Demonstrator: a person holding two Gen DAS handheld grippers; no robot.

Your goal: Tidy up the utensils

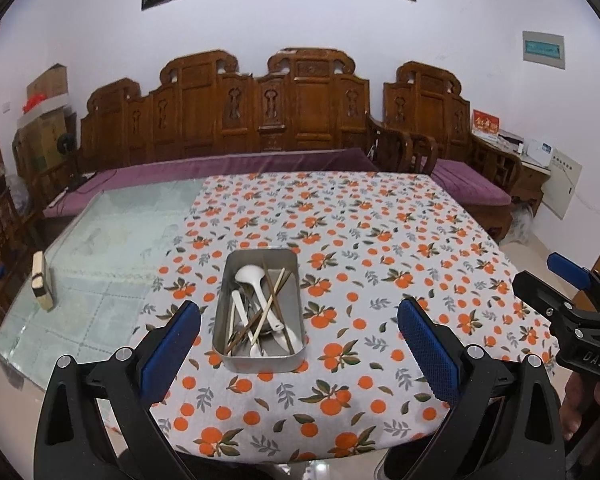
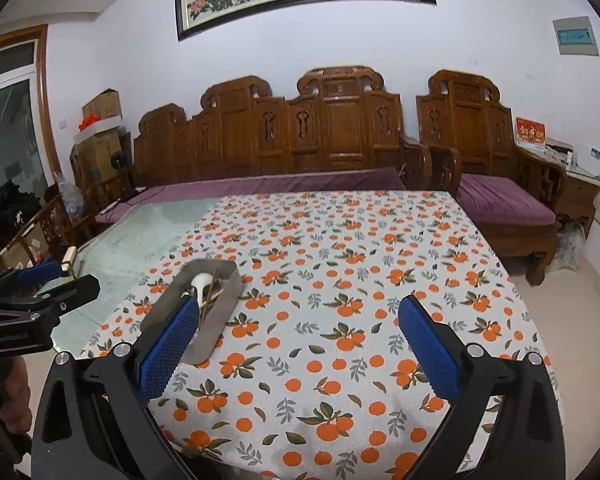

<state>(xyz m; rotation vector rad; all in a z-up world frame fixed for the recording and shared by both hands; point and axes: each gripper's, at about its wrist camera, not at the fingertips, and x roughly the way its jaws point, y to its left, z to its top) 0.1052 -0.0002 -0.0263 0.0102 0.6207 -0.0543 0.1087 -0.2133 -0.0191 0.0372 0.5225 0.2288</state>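
Your spread left gripper (image 1: 298,326) frames the metal tray (image 1: 225,316) of spoons (image 1: 256,284) and chopsticks (image 1: 274,300) near the table's (image 1: 100,240) front edge; your right gripper (image 2: 298,326) gapes empty beside it.

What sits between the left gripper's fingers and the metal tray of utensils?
Nothing: in the left wrist view only bare orange-print tablecloth separates the open left gripper from the metal tray.
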